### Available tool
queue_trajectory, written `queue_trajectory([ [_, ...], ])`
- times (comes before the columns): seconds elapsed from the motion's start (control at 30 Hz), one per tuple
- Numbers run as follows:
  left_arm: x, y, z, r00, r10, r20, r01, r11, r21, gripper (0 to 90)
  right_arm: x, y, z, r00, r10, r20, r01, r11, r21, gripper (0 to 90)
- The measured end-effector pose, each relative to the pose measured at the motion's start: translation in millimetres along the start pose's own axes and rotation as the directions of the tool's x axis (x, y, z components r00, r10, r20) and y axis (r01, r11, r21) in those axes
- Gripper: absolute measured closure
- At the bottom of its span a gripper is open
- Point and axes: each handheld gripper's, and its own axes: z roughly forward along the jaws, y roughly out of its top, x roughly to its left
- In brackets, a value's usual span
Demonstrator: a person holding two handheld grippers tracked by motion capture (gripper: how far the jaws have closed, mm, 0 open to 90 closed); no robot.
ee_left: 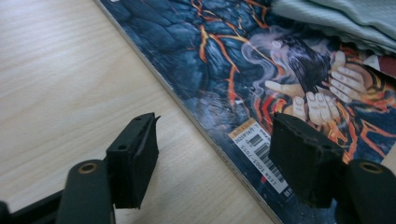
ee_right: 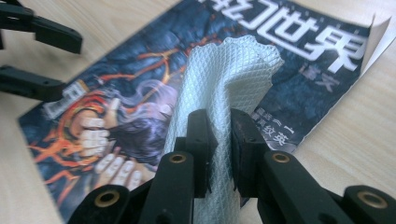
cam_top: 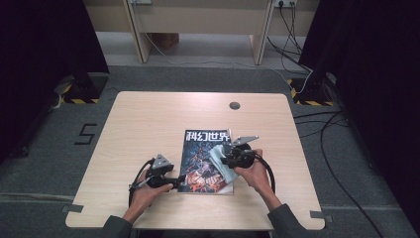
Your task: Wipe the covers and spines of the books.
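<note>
Near the table's (cam_top: pixel 148 114) front edge lies a magazine (cam_top: pixel 203 148). On it, the right gripper (ee_right: pixel 219 140) pinches a pale cloth (ee_right: pixel 219 74) between closed jaws, so wiping seems underway, extent unclear. At the magazine's left edge, the left gripper (ee_left: pixel 212 154) stands spread wide and empty, straddling the edge.

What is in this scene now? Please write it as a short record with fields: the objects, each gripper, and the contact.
surface: wooden table
magazine: lies flat on the table, dark cover with lava art
cloth: pale green, waffle weave, over the magazine's right part
right gripper: shut on the cloth
left gripper: open, jaws astride the magazine's left edge by the barcode
contact: left jaws grip nothing
</note>
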Motion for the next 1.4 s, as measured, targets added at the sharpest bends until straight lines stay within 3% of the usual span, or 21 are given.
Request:
queue_trajectory([
  [0.17, -4.9, 0.1, 2.7, 0.999, 0.015, 0.041, -0.015, 0.9999, -0.003, 40.4, -5.9, -6.1, 16.1, 0.9999, -0.006, 0.016, 0.005, 0.998, 0.061, 79.1],
  [0.33, -8.8, -0.7, 3.2, 0.9984, 0.005, 0.057, -0.005, 1.0, -0.001, 44.5, -6.7, -9.4, 15.6, 0.9999, -0.01, 0.006, 0.009, 0.998, 0.058, 79.2],
  [0.5, -21.5, -3.7, 1.5, 0.9979, 0.019, 0.062, -0.019, 0.9998, 0.004, 44.3, -2.5, -14.5, 9.7, 0.9993, -0.027, 0.026, 0.025, 0.997, 0.071, 79.3],
  [0.77, -41.8, -7.2, -1.5, 0.9951, 0.052, 0.085, -0.054, 0.9982, 0.025, 44.2, 2.4, -33.4, -8.7, 0.9999, -0.01, 0.012, 0.009, 0.996, 0.089, 79.1],
  [0.87, -51.4, -8.7, -3.0, 0.9925, 0.106, 0.06, -0.107, 0.9941, 0.013, 44.9, 3.4, -37.6, -13.4, 0.9999, -0.014, 0.01, 0.012, 0.995, 0.095, 78.6],
  [0.9, -51.4, -8.7, -3.0, 0.9925, 0.106, 0.06, -0.107, 0.9941, 0.013, 45.4, 3.4, -37.6, -13.4, 0.9999, -0.014, 0.01, 0.012, 0.995, 0.095, 78.6],
  [0.93, -53.2, -7.8, -3.2, 0.9903, 0.129, 0.052, -0.13, 0.9914, 0.015, 45.6, 1.8, -34.8, -12.2, 0.9999, -0.011, 0.009, 0.01, 0.995, 0.102, 78.2],
  [1.1, -52.5, -8.6, -3.3, 0.9905, 0.126, 0.055, -0.127, 0.9919, 0.01, 45.5, -4.2, -21.7, -1.7, 0.9996, 0.003, 0.03, -0.006, 0.995, 0.104, 78.2],
  [1.3, -50.8, -7.7, -2.9, 0.9907, 0.12, 0.064, -0.121, 0.9925, 0.017, 45.0, -21.2, 1.4, 17.9, 0.9939, -0.001, 0.11, -0.007, 0.997, 0.072, 78.4],
  [1.4, -47.6, -8.8, -2.0, 0.9932, 0.085, 0.08, -0.086, 0.9962, 0.013, 44.1, -35.0, 7.7, 22.2, 0.9874, 0.013, 0.158, -0.021, 0.999, 0.05, 78.4],
])
